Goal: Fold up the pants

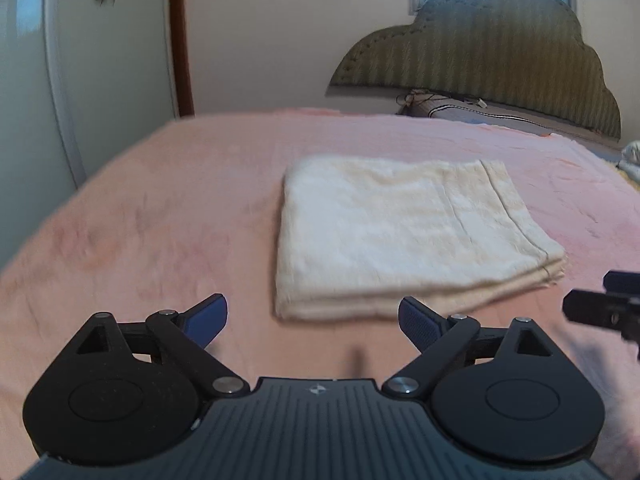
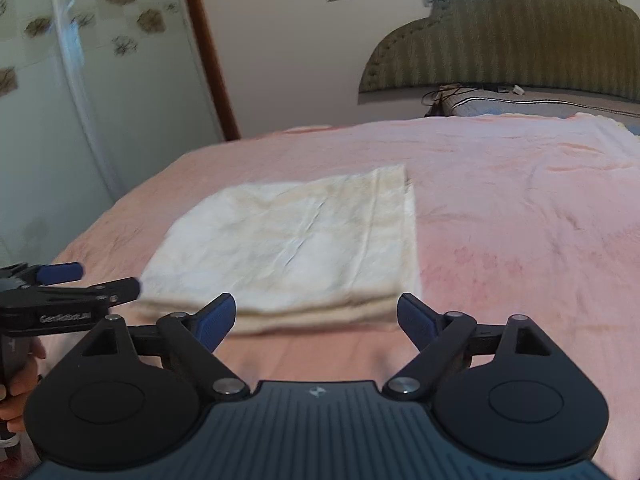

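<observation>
- Pants (image 1: pixel 400 232): a cream cloth folded into a flat, layered rectangle on the pink blanket (image 1: pixel 160 220) of the bed. It lies just beyond both tools. Legs and waistband cannot be made out, and its near edge is blurred in both views.
- Left tool (image 1: pixel 312 320): its jaws stand wide apart with nothing between the blue pads (image 1: pixel 208 318). It is held above bare blanket just off the near left corner of the pants, not touching them.
- Right tool (image 2: pixel 316 320): also wide open and holding nothing. The near folded edge of the pants shows between its pads (image 2: pixel 218 318), which sit clear of the cloth.
- Each tool shows in the other's view only as a part cut off by the frame edge. A hand (image 2: pixel 16 392) on the left tool is partly seen at the left border.
- Open blanket runs all round the pants, widest to the right.
- The left edge of the bed drops off beside a white door (image 2: pixel 60 140), near the pants.
- At the far end, a pillow (image 2: pixel 520 105) and tangled cable lie under a green headboard (image 1: pixel 500 60), cut off on the right.
</observation>
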`<state>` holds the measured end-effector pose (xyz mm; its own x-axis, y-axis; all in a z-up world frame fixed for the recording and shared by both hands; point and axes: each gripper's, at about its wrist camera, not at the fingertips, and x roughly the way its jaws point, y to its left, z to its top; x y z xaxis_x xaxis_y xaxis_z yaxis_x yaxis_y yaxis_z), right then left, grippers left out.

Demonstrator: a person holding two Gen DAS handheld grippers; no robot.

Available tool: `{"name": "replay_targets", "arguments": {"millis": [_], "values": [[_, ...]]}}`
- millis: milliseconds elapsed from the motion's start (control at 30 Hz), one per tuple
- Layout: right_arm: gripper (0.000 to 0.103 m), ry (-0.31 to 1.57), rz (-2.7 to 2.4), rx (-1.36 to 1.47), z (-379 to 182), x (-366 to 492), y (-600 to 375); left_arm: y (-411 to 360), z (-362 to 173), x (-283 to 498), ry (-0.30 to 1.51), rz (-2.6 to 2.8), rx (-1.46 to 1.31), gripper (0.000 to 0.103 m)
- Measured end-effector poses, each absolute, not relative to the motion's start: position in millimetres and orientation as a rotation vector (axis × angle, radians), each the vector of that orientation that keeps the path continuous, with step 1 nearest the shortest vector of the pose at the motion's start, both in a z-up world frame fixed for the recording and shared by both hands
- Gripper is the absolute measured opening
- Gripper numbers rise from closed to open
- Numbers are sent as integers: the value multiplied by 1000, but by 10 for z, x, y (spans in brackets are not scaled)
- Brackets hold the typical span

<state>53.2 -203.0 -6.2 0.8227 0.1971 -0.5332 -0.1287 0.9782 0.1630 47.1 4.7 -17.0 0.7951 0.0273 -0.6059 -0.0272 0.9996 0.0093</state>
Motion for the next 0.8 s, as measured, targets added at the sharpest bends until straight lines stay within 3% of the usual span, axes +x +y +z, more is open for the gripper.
{"name": "replay_targets", "arguments": {"millis": [333,800], "values": [[92,625,148,92,-437,349,-1714,90,-571,251,695,42,-13,95],[92,617,98,129,-676,405,-1920,0,-671,225,683,51,30,102]]}}
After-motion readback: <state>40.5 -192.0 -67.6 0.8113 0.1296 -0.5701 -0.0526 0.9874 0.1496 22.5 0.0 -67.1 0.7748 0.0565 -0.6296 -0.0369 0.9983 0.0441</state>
